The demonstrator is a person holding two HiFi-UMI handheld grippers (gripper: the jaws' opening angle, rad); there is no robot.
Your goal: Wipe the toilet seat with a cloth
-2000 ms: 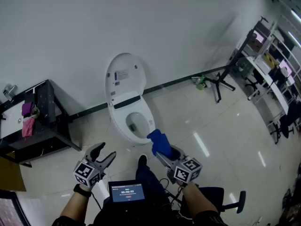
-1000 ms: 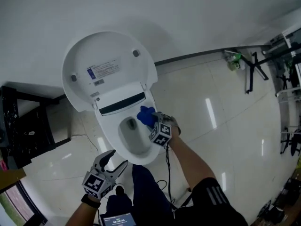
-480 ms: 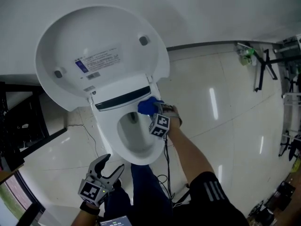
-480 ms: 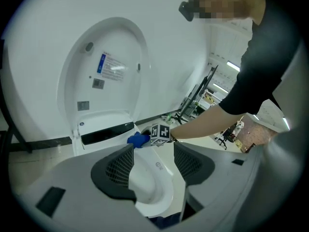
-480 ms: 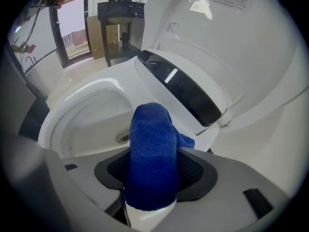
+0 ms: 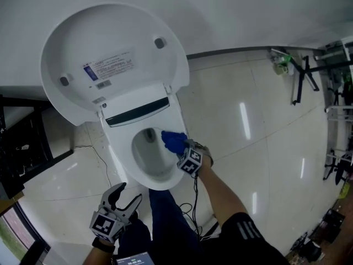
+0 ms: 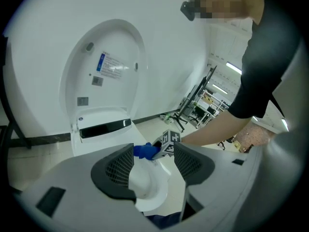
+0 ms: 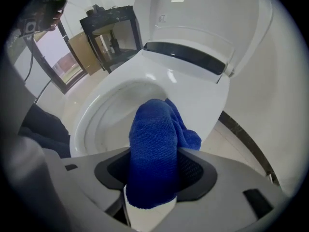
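Observation:
A white toilet with its lid (image 6: 110, 59) raised stands against the wall. Its seat rim (image 6: 124, 170) rings the bowl. My right gripper (image 6: 182, 150) is shut on a blue cloth (image 6: 173, 141) and holds it on the seat's right side; in the right gripper view the blue cloth (image 8: 154, 149) bulges between the jaws, over the seat rim (image 8: 212, 100). My left gripper (image 6: 122, 199) hangs open below the bowl's front, holding nothing. From the left gripper view, the cloth (image 7: 145, 151) and the seat (image 7: 149, 197) show between the open left gripper (image 7: 153, 164).
A black stand (image 6: 22, 148) sits left of the toilet, a dark baseboard (image 6: 231, 52) runs along the wall. A chair base (image 6: 300, 79) and racks (image 6: 339, 115) stand far right. The person's dark trousers (image 6: 165, 225) are just in front of the bowl.
The right gripper came from in front of the toilet to the back right of the seat, then slid the cloth forward along the right rim. The left gripper stayed low and open.

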